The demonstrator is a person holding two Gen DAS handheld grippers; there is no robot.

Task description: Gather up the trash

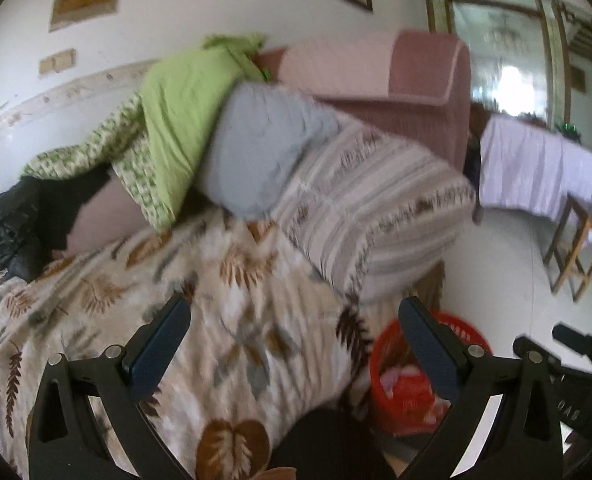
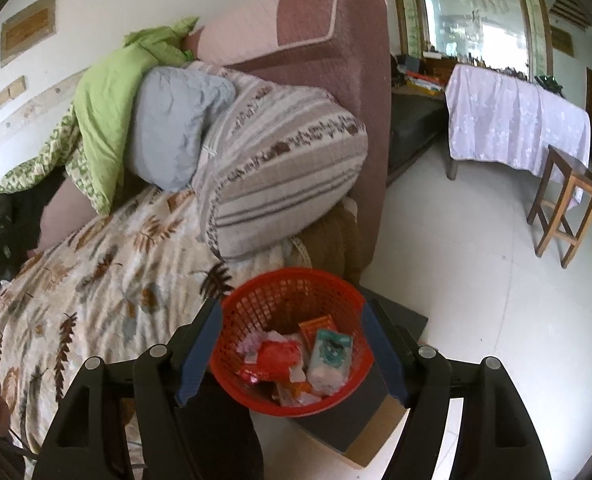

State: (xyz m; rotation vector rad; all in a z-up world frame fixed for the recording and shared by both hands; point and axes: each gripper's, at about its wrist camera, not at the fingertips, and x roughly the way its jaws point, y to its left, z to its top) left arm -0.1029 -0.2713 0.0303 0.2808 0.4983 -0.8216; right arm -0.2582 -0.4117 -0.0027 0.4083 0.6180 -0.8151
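The red basket (image 2: 292,344) of trash is sitting on a dark box (image 2: 348,420) beside the sofa, wrappers (image 2: 330,356) lying inside. Behind it, a striped pillow (image 2: 280,176) is leaning on the pink armrest (image 2: 336,60). You're holding your right gripper (image 2: 292,354) spread over the basket, your left gripper (image 1: 296,348) released and empty over the leaf-print blanket (image 1: 216,320).

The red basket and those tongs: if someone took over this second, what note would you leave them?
Left tongs: open, empty, over the leaf-patterned bedspread.
Right tongs: open, empty, above the red plastic mesh basket.
The basket stands on a dark box beside the bed and holds wrappers and small packets.
Done: some trash is binned.
Left: no loose trash shows on the bedspread; look elsewhere.
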